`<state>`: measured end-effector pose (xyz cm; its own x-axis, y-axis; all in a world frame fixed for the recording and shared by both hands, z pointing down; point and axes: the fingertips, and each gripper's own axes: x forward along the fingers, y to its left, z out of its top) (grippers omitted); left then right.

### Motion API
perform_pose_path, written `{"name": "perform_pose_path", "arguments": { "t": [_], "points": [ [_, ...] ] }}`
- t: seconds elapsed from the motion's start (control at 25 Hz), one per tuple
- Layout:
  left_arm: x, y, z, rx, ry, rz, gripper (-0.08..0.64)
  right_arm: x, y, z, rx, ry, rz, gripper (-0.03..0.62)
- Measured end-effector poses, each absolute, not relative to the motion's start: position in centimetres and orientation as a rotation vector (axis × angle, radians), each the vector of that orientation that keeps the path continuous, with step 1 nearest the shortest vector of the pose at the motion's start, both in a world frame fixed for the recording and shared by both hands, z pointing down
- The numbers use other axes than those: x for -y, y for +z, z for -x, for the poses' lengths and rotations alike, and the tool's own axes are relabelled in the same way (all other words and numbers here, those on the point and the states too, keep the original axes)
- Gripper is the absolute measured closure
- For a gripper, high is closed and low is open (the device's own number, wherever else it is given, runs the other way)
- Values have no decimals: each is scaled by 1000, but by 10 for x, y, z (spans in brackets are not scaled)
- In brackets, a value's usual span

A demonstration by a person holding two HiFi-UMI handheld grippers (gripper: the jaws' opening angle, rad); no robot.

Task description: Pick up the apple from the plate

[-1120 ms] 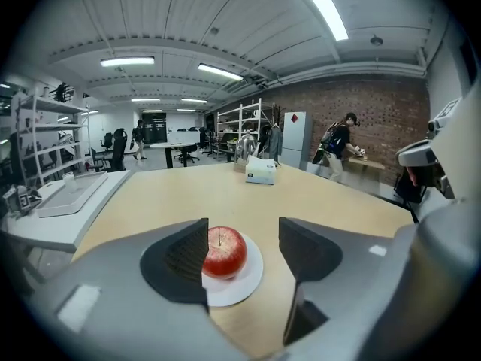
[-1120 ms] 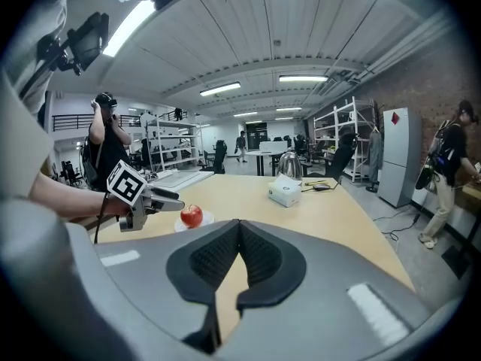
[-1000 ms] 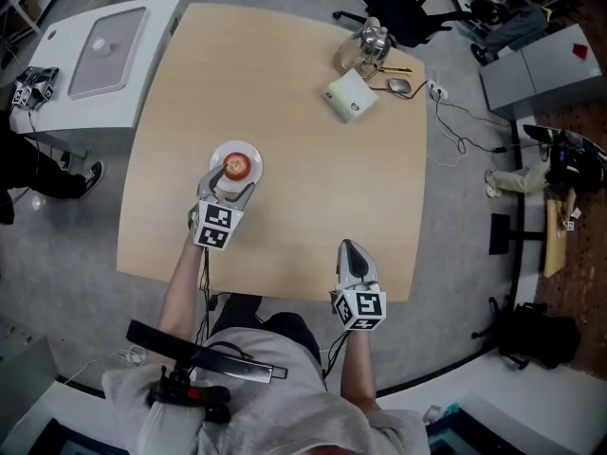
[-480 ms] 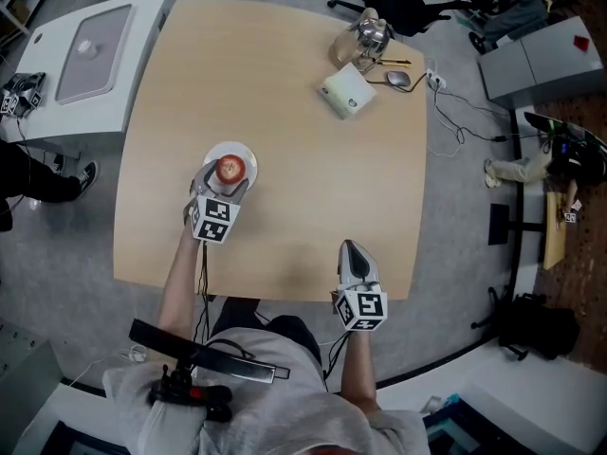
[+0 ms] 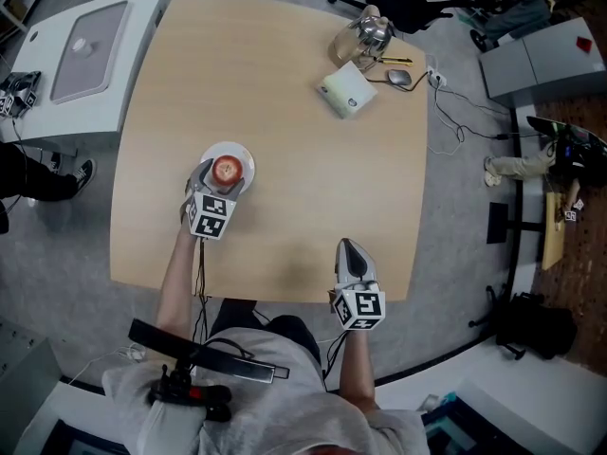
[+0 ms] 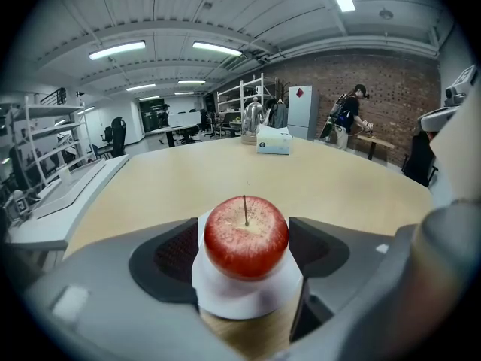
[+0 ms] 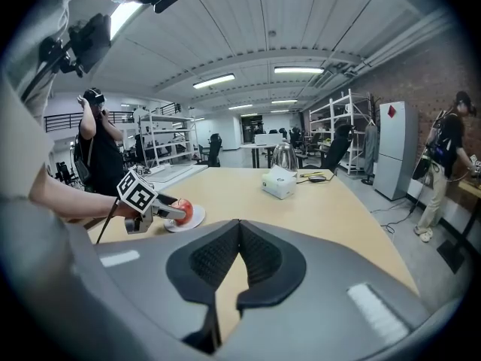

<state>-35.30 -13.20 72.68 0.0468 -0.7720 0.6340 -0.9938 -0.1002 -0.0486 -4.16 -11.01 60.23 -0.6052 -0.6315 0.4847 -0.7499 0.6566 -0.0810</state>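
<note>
A red apple point(image 5: 226, 169) stands on a small white plate point(image 5: 242, 153) at the left of the light wooden table point(image 5: 285, 178). My left gripper point(image 5: 225, 176) reaches over the plate's near rim with the apple point(image 6: 246, 235) between its fingers. Its jaws are opening, and the dark pads point(image 6: 171, 253) flank the fruit closely without pressing it. The plate point(image 6: 248, 298) shows under the apple. My right gripper point(image 5: 352, 247) rests near the table's front edge, well apart from the plate, shut with nothing in it point(image 7: 239, 224). The right gripper view shows the left gripper point(image 7: 161, 207) at the apple point(image 7: 183, 209).
A white tissue box point(image 5: 348, 95), a glass kettle point(image 5: 365, 36) and a mouse point(image 5: 397, 78) sit at the table's far right corner. A white side desk point(image 5: 85, 55) stands at the left. A person point(image 7: 98, 156) stands beyond the table's left side.
My left gripper has moved forward and lower, so its fingers now lie on both sides of the apple, and its jaws stand wider. The right gripper has kept still.
</note>
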Motion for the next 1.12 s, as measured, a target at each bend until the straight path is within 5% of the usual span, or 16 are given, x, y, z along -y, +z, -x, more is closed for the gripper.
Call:
{"name": "perform_pose_path", "arguments": {
  "t": [1.12],
  "points": [
    [122, 694, 331, 1800, 711, -1985, 193, 94, 584, 34, 2492, 363, -1122, 586]
  ]
}}
